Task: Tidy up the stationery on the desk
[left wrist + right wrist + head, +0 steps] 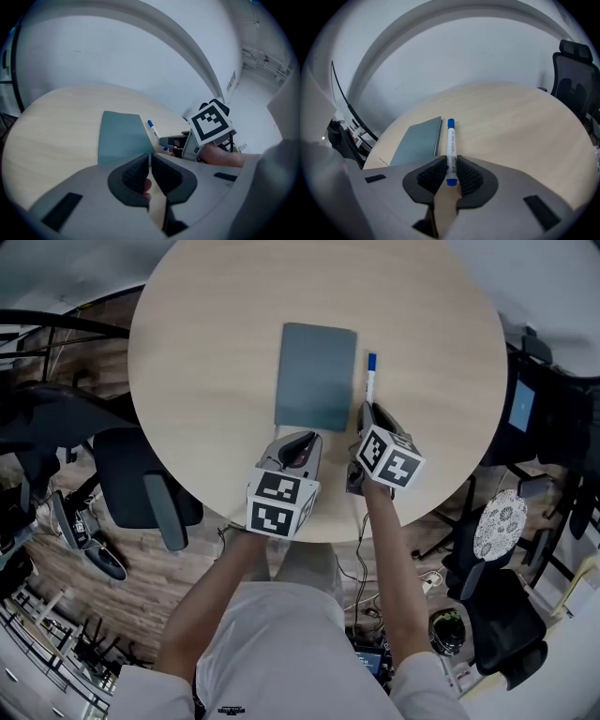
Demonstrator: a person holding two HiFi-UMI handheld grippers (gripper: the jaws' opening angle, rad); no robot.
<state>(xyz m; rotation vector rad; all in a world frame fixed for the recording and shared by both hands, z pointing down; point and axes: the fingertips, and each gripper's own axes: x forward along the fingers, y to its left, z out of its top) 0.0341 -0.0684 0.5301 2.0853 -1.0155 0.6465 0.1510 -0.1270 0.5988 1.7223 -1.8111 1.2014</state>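
Now, right tool (367,412) (449,169): you are pinching the near end of the marker (450,140) (371,373) (153,129) between its two pads, which are pressing on the barrel from either side.
Marker: it is lying flat on the counter (206,352) and pointing straight away from the right tool. Its blue far cap is sticking out well past the tips, and its blue near end is sitting inside the jaws.
Notebook (317,376) (419,140) (121,136): this closed grey-green book is lying flat just left of the marker, its long edge running parallel to the barrel. A thin strip of counter is showing between the two in the right gripper view.
Left tool (298,442) (149,163): you are keeping its pads pressed together with only a hairline slit between them, gripping nothing. It is sitting at the notebook's near edge, towards the near right corner.
Tools together: they are sitting side by side, apart, close to the counter's near rim.
Hidden in the head view: the right tool's marker cube is covering the marker's near half, and the left tool's body is covering its own tips' contact with the notebook, so you cannot tell whether they are touching the cover.
Cut off in the left gripper view: the tool's body is blocking the notebook's near edge, and a fingertip is showing behind the pads.
Hard to read: the print on the barrel is coming out too small.
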